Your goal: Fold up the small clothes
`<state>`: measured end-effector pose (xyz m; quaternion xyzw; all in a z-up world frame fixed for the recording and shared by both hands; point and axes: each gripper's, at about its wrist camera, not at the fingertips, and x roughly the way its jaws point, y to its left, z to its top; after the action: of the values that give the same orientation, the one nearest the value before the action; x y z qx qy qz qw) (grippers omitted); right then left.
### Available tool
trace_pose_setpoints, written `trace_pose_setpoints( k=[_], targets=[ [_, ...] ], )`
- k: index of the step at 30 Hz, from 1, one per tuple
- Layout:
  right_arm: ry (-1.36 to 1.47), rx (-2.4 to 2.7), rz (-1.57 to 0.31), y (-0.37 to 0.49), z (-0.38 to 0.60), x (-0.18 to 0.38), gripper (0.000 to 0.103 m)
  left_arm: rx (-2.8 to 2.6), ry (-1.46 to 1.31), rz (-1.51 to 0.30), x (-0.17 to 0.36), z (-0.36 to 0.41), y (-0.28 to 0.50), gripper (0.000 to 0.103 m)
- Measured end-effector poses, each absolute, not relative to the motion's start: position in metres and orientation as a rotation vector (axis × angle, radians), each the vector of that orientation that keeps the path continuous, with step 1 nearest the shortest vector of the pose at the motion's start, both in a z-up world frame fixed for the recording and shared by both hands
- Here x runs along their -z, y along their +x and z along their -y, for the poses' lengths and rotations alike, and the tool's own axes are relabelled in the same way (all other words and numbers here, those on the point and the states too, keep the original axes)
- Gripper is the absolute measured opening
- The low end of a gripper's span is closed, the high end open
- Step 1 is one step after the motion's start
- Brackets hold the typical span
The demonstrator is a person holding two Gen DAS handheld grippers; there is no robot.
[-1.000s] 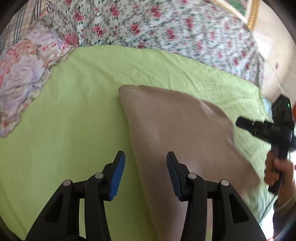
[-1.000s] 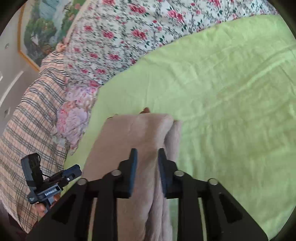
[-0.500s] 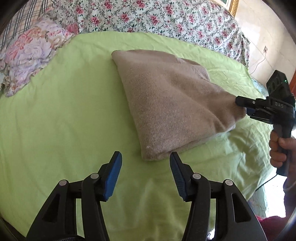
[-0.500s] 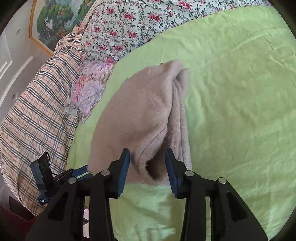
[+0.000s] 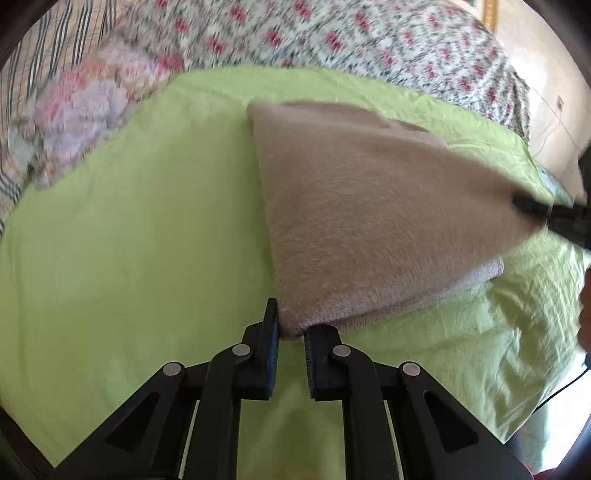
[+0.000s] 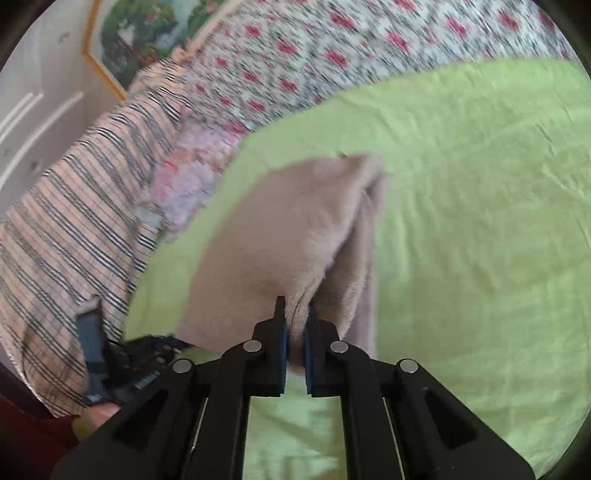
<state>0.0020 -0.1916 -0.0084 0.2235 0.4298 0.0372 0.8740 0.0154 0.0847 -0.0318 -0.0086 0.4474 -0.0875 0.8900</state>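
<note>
A beige knit garment [image 5: 369,221], folded over, lies on the green sheet [image 5: 129,240]. My left gripper [image 5: 291,325] has its jaws closing on the garment's near left corner, and the fabric is pinched between the blue pads. In the right wrist view my right gripper [image 6: 295,325] is likewise closing on the garment [image 6: 277,240] at its other near corner, with a bunch of knit between the pads. The right gripper [image 5: 546,214] also shows at the garment's right tip in the left wrist view, and the blurred left gripper [image 6: 147,347] appears at lower left.
A floral quilt [image 5: 332,40] covers the far side of the bed. A crumpled floral cloth [image 5: 81,118] lies at the far left. A plaid blanket [image 6: 74,240] drapes the bed's left side, and a framed picture [image 6: 140,33] hangs on the wall. Green sheet [image 6: 461,221] stretches to the right.
Both grippers stood open just short of the garment half a second ago. Now each has moved up to a near corner and its jaws have come together on the fabric.
</note>
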Motion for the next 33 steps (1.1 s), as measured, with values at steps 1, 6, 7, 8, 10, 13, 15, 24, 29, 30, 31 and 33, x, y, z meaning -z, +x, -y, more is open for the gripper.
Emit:
trace_pose_setpoints(
  k=[1, 6, 7, 8, 10, 13, 15, 24, 29, 30, 31, 33],
  targets=[
    [0.438, -0.053, -0.935, 0.001, 0.190, 0.020, 0.008, 0.183, -0.037, -0.946, 0.035, -0.087, 0.017, 0.011],
    [0.426, -0.015, -0.989, 0.000, 0.188, 0.047, 0.007, 0.216, -0.126, -0.998, 0.040, -0.100, 0.022, 0.011],
    [0.411, -0.011, -0.995, 0.001, 0.187, 0.044, 0.007, 0.221, -0.127, -1.001, 0.039, -0.100, 0.022, 0.011],
    [0.394, -0.010, -1.002, 0.003, 0.185, 0.043, 0.007, 0.230, -0.126, -1.006, 0.040, -0.103, 0.024, 0.011],
    [0.392, -0.025, -1.016, 0.004, 0.183, 0.039, 0.007, 0.263, -0.106, -1.024, 0.037, -0.104, 0.021, 0.013],
    [0.470, -0.057, -1.005, -0.002, 0.191, 0.030, 0.011, 0.322, -0.091, -1.019, 0.025, -0.114, 0.011, 0.013],
    [0.517, -0.074, -0.963, -0.004, 0.199, 0.018, 0.013, 0.362, -0.080, -0.989, 0.010, -0.118, 0.002, 0.013],
    [0.664, -0.048, -0.844, 0.079, 0.245, 0.010, 0.027, 0.548, -0.081, -0.857, -0.022, -0.085, 0.017, 0.014],
    [0.727, -0.065, -0.865, 0.132, 0.263, 0.031, 0.031, 0.621, -0.043, -0.911, 0.002, -0.047, 0.037, 0.018],
    [0.715, -0.072, -0.865, 0.140, 0.262, 0.029, 0.020, 0.601, -0.007, -0.948, 0.014, -0.039, 0.041, 0.017],
    [0.696, -0.069, -0.855, 0.144, 0.262, 0.024, 0.008, 0.590, 0.015, -0.981, 0.024, -0.033, 0.045, 0.017],
    [0.651, -0.071, -0.818, 0.148, 0.262, 0.010, 0.008, 0.584, 0.014, -0.992, 0.032, -0.030, 0.048, 0.016]
  ],
)
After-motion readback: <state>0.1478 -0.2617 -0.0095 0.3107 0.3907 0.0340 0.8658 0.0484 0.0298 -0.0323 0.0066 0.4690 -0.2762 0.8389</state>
